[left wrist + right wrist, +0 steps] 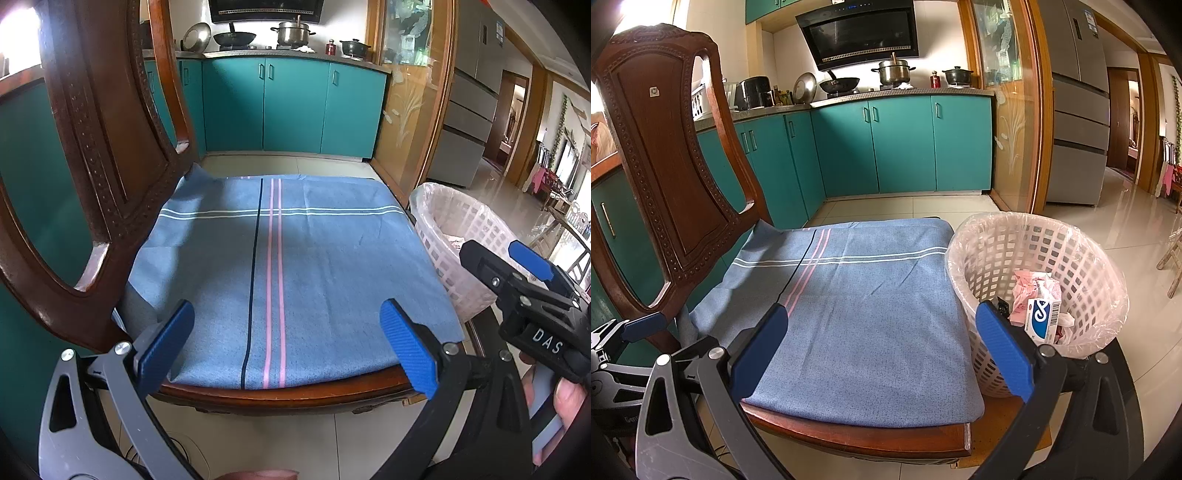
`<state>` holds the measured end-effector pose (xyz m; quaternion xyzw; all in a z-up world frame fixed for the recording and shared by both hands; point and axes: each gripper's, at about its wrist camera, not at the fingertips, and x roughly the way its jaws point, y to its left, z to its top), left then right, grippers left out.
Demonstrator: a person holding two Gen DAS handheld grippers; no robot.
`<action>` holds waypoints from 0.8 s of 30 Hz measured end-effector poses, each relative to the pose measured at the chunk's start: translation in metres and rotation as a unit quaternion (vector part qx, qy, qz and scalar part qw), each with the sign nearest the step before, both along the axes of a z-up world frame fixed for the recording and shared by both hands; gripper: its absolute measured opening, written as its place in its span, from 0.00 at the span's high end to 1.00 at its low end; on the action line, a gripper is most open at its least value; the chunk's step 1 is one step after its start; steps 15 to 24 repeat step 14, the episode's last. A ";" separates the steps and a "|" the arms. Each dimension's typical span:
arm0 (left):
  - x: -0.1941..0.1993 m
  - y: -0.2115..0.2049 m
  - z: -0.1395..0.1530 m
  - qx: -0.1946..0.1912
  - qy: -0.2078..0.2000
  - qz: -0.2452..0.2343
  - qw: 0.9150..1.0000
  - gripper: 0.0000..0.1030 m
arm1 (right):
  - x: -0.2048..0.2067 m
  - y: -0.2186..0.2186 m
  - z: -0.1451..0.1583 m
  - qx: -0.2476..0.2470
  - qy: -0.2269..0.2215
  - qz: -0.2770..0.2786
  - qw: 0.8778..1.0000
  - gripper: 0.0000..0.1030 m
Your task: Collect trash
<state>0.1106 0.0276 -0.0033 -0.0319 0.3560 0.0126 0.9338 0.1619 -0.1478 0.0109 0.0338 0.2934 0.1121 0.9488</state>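
Your left gripper point(286, 345) and right gripper point(881, 350) both hung spread wide and empty over the cloth point(864, 314) on the chair point(661, 155). Trash point(1039, 306), a white-and-blue box and crumpled pink wrappers, lay inside the basket point(1082, 266) beside the chair.

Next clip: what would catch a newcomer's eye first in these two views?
The blue striped cloth covering the seat of the carved wooden chair fills the middle of both views, with nothing lying on it. Right of the chair stands a white lattice bin lined with a clear bag, holding a blue-and-white box and crumpled pink paper. Both the left gripper and right gripper hover open.
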 end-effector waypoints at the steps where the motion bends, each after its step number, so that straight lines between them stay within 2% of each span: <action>1: -0.001 -0.001 0.000 0.002 -0.004 0.000 1.000 0.03 | 0.000 0.000 0.000 0.000 0.001 0.000 1.000 0.04; 24: 0.001 0.002 -0.001 -0.004 0.005 0.009 1.000 0.03 | 0.000 0.000 -0.001 0.001 0.001 0.001 1.000 0.04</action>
